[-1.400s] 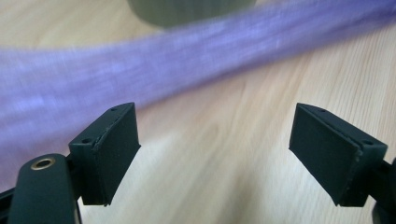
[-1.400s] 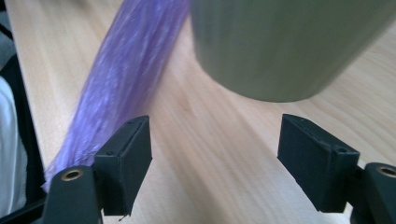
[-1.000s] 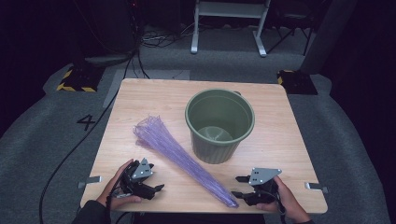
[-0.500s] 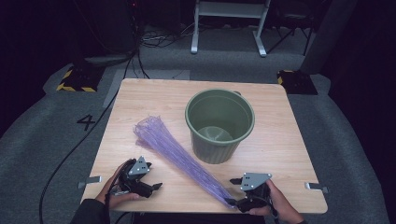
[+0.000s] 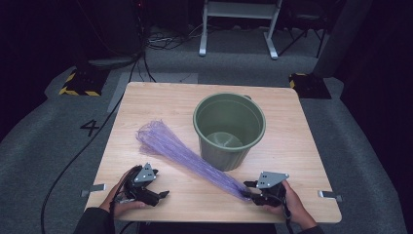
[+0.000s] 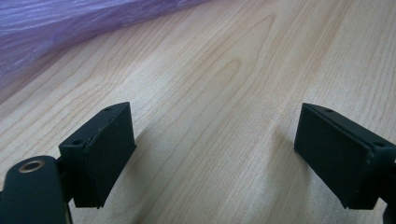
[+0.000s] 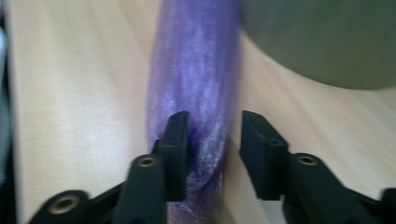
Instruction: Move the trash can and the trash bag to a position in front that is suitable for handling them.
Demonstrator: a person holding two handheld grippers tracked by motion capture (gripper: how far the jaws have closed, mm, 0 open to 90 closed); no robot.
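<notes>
My table [image 5: 146, 97] fills mid-frame, the green bucket [image 5: 229, 129] right of centre, the purple bundle [image 5: 185, 153] slanting lower right. My right gripper [image 7: 212, 140] has been closing around its narrow end, not yet pinching; my left gripper [image 6: 215, 154], lower left, gapes wide over bare wood.

Black number "4" [image 5: 89, 127] on the grey floor [image 5: 44, 141], left of the table

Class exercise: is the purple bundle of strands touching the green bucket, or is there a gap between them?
Cannot tell. In the high view the purple bundle runs right along the base of the green bucket, with no plain gap and no plain contact visible.
</notes>
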